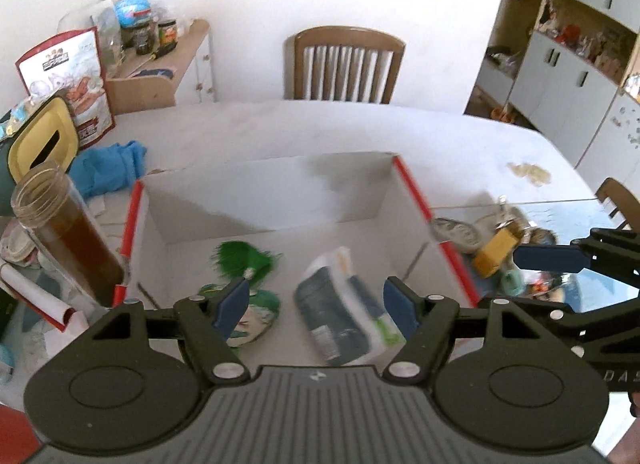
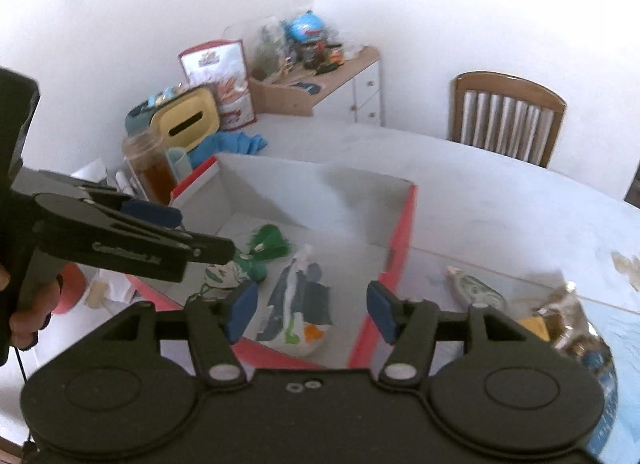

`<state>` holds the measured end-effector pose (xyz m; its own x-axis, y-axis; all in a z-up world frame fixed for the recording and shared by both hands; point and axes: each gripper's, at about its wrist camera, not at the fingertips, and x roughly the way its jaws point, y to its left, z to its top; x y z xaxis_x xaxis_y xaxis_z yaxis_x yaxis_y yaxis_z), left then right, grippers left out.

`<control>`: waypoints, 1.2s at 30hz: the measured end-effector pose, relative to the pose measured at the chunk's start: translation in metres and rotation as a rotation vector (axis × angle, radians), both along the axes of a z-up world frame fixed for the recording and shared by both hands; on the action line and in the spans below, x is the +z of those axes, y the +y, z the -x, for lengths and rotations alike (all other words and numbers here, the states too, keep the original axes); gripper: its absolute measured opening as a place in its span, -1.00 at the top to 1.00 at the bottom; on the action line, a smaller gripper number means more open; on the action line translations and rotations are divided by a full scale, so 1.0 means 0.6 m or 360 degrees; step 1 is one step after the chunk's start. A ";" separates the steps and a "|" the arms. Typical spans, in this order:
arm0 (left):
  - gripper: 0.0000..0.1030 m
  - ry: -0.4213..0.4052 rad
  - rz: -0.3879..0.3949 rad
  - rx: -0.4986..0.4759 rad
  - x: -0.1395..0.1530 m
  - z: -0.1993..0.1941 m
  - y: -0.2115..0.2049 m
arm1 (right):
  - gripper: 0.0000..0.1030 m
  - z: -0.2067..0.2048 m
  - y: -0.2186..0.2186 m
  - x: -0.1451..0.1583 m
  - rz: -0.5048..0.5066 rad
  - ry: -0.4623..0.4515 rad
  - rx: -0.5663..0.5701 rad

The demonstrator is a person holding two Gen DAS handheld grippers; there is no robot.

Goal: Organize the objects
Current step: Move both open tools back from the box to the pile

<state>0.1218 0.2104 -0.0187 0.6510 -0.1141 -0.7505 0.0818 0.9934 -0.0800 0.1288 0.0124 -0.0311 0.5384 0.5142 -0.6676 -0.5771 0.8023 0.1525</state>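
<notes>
Right wrist view alone shows hand (image 2: 24, 304); both claws, left (image 1: 316, 304) and right (image 2: 308, 312), wide apart, empty, over box (image 1: 276, 192).

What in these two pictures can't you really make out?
- White pouch: its print is motion-blurred in both wrist views.
- Pile right of the cardboard box: cut by the right gripper in the left view, smeared in the right view.
- Shelf jars: labels too small.

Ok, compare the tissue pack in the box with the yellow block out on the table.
The tissue pack is soft, white and dark blue; the yellow block is plain yellow and box-shaped. The tissue pack lies inside the red-edged box, beside a green tassel; the yellow block sits outside, right of the box wall, among clutter. Neither is held by a hand-held gripper.
</notes>
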 end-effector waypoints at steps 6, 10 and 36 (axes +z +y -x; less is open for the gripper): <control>-0.53 -0.0026 0.0045 -0.0022 0.014 0.020 -0.040 | -0.26 0.017 -0.074 0.009 -0.0031 -0.0019 -0.0157; -0.61 -0.0044 0.0051 -0.0026 0.016 0.028 -0.071 | -0.39 0.034 -0.124 0.005 -0.0031 -0.0032 -0.0247; -0.79 0.0121 0.0246 -0.0355 -0.071 0.015 -0.309 | -0.61 0.019 -0.408 -0.060 -0.0005 0.0083 -0.0624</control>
